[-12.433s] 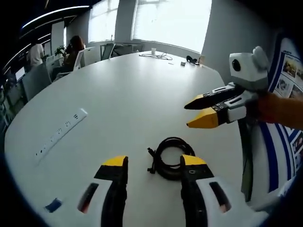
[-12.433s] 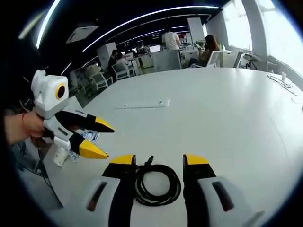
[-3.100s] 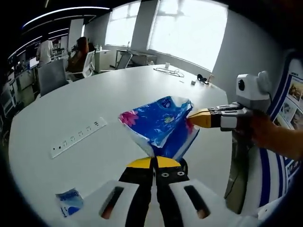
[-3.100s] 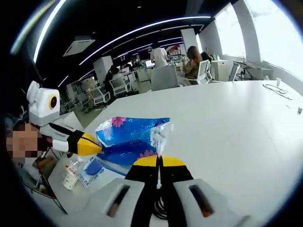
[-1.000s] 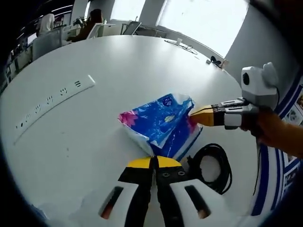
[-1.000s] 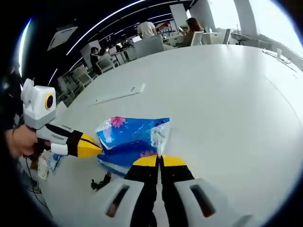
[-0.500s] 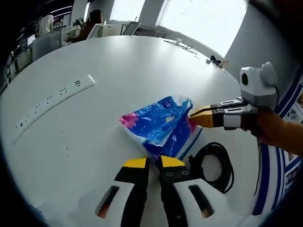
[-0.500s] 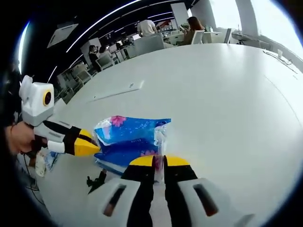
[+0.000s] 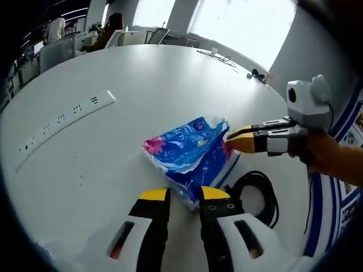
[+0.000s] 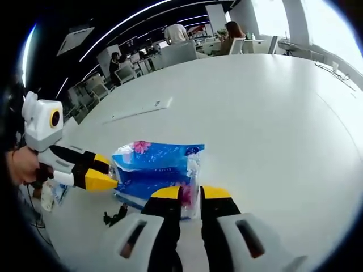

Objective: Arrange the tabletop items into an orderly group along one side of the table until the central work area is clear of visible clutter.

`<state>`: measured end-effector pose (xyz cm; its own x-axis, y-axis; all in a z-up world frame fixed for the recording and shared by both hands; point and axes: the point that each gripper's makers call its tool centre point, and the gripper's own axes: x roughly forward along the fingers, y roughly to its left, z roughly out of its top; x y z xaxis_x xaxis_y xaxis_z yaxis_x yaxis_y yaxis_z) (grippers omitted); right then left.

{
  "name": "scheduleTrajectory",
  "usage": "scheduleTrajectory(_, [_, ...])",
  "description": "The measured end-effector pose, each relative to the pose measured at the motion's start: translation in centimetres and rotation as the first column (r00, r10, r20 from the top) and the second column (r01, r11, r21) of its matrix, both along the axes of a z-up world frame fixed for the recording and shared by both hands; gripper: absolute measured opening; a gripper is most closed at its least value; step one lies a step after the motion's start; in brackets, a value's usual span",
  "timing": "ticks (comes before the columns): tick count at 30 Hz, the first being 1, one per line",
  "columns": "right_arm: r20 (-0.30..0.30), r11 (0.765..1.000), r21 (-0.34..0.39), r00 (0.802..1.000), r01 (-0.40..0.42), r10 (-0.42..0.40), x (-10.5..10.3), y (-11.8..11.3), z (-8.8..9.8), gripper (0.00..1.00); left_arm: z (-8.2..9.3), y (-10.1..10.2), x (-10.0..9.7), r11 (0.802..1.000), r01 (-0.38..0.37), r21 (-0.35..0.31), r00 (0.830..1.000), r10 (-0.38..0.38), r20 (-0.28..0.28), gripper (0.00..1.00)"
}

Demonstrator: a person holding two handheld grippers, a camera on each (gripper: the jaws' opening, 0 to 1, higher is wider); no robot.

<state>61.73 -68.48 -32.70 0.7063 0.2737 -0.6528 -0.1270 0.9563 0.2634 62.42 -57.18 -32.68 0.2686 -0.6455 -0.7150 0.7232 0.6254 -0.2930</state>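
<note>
A blue plastic pack (image 9: 190, 153) printed with pink flowers is seen lying on the white table (image 9: 102, 147), near the table's edge. What is inside the pack is hard to make out; in the right gripper view the pack (image 10: 154, 170) appears to hold stacked blue layers, but the contents cannot be named with certainty.

At one end of the pack the left gripper (image 9: 184, 195) is placed, its yellow-tipped jaws parted narrowly, with the pack's corner lying between them; whether the jaws touch the plastic cannot be told. At the other end the right gripper (image 10: 190, 194) is held, its jaws likewise a little apart, with a crumpled plastic edge of the pack between them. In the left gripper view the right gripper (image 9: 241, 140) is seen entering from the right, its tips just at the pack's far corner.

Just beside the pack, a coiled black cable (image 9: 258, 195) is seen on the table, partly hidden behind the left gripper's jaw. In the right gripper view the cable's end (image 10: 116, 216) is visible by the pack; the rest is cut off.

Farther from the pack, a long white power strip (image 9: 62, 127) is set into the table. At the table's far edge small items and a cord (image 9: 218, 55) are too small to identify. Beyond the table, seated people (image 10: 229, 31) and chairs are visible.
</note>
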Motion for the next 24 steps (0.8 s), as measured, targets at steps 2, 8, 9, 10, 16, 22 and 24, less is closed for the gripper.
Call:
scheduleTrajectory(2, [0.004,1.0,0.0,1.0,0.002,-0.002,-0.1,0.0,0.1,0.18,0.2,0.0,0.1,1.0,-0.002,-0.005,1.0,0.002,0.008,0.23])
scheduleTrajectory(8, [0.013,1.0,-0.011,1.0,0.006,-0.006,-0.5,-0.2,0.7,0.26,0.7,0.3,0.0,1.0,-0.002,-0.009,1.0,0.002,0.015,0.28])
scheduleTrajectory(9, [0.02,1.0,-0.019,1.0,0.006,-0.006,-0.5,-0.3,1.0,0.29,0.8,0.4,0.0,1.0,-0.001,-0.01,1.0,0.001,0.017,0.3])
scheduleTrajectory(10, [0.026,1.0,-0.021,1.0,0.005,-0.005,-0.5,-0.3,1.1,0.31,1.0,0.4,0.0,1.0,0.0,-0.011,1.0,0.0,0.02,0.3])
scheduleTrajectory(16, [0.042,1.0,-0.018,0.999,0.001,0.0,-0.5,0.0,2.2,0.36,1.7,0.6,0.0,1.0,0.0,-0.026,1.0,0.001,0.03,0.35])
scheduleTrajectory(22, [0.057,1.0,-0.021,0.998,-0.012,0.013,-0.6,0.4,3.3,0.41,2.4,1.1,-0.1,1.0,0.004,-0.028,0.999,-0.003,0.045,0.4])
scheduleTrajectory(24, [0.062,1.0,-0.022,0.998,-0.012,0.013,-0.6,0.4,3.5,0.43,2.7,1.2,-0.1,1.0,0.004,-0.029,0.999,-0.002,0.048,0.42])
